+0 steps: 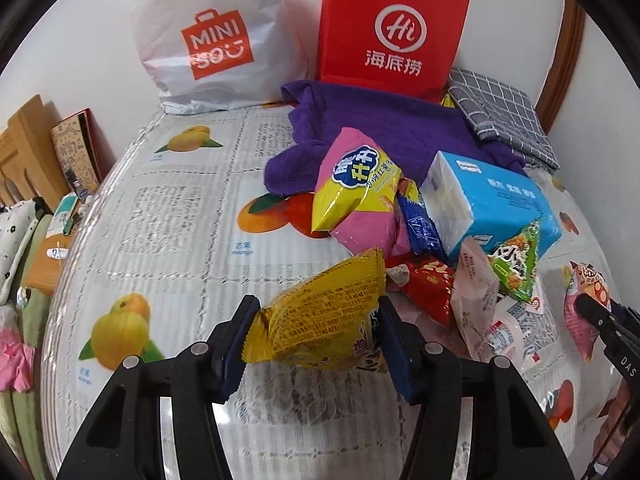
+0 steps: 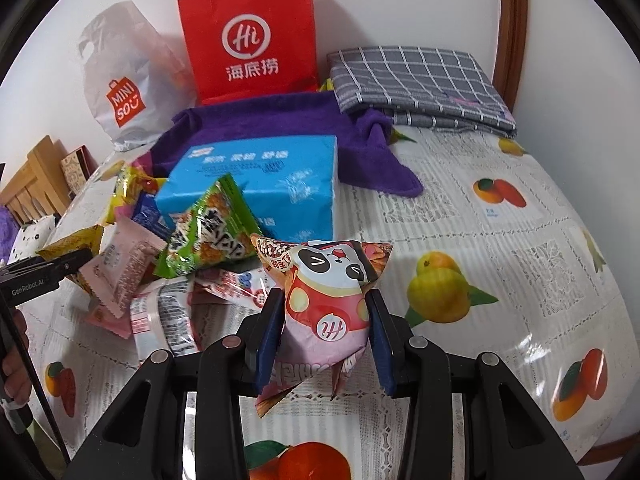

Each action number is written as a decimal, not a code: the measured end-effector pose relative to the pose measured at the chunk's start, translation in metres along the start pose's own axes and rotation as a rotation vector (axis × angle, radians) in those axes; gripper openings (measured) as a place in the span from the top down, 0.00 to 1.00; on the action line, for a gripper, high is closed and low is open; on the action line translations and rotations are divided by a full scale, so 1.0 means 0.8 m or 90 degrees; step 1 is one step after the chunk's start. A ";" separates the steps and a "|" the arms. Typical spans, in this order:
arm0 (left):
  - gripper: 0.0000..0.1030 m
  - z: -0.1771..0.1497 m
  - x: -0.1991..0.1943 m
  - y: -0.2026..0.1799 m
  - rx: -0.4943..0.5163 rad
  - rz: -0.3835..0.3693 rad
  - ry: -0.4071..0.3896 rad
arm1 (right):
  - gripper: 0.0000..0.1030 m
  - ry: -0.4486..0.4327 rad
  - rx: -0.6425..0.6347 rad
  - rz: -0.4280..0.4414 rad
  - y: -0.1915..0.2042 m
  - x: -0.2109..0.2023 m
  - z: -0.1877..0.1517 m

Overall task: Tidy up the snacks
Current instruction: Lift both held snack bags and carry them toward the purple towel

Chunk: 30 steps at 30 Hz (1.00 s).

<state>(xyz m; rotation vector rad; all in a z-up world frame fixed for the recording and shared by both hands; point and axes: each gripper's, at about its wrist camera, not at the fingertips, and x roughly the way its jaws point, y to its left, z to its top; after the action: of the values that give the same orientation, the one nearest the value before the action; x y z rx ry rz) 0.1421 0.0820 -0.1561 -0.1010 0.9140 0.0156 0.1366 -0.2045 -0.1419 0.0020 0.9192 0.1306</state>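
A yellow snack packet (image 1: 320, 320) is pinched between the pads of the left claw (image 1: 316, 332) at the lower centre of the left wrist view, at the near edge of the snack pile (image 1: 440, 248). A pink panda-printed packet (image 2: 328, 308) is squeezed by the right claw (image 2: 326, 328) at the lower centre of the right wrist view. Each packet seems gripped at its sides so that it can be lifted clear of the heap. Behind the pile, on the desk (image 1: 180, 220), a blue tissue pack (image 1: 492, 196), a purple towel (image 1: 360, 120) and a red paper bag (image 1: 392, 28) are seen.
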 end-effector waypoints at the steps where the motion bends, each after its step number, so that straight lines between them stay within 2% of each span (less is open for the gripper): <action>1: 0.46 -0.002 -0.005 0.000 -0.001 -0.001 -0.004 | 0.60 -0.003 -0.002 0.002 0.002 -0.004 0.000; 4: 0.46 -0.006 -0.021 -0.004 0.002 0.006 -0.017 | 0.60 -0.014 -0.004 0.006 0.004 -0.018 -0.001; 12: 0.46 -0.016 -0.066 -0.024 0.013 -0.018 -0.043 | 0.60 -0.043 0.007 0.005 0.002 -0.061 -0.007; 23: 0.46 -0.014 -0.124 -0.066 0.025 -0.084 -0.070 | 0.60 -0.097 0.006 0.011 0.004 -0.125 0.002; 30: 0.46 -0.005 -0.146 -0.094 0.047 -0.084 -0.087 | 0.60 -0.125 0.005 0.038 0.011 -0.151 0.007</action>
<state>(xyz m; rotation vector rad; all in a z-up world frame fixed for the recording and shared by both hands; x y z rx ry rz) 0.0716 0.0105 -0.0600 -0.0897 0.7686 -0.1322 0.0679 -0.2094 -0.0420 0.0491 0.7246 0.1787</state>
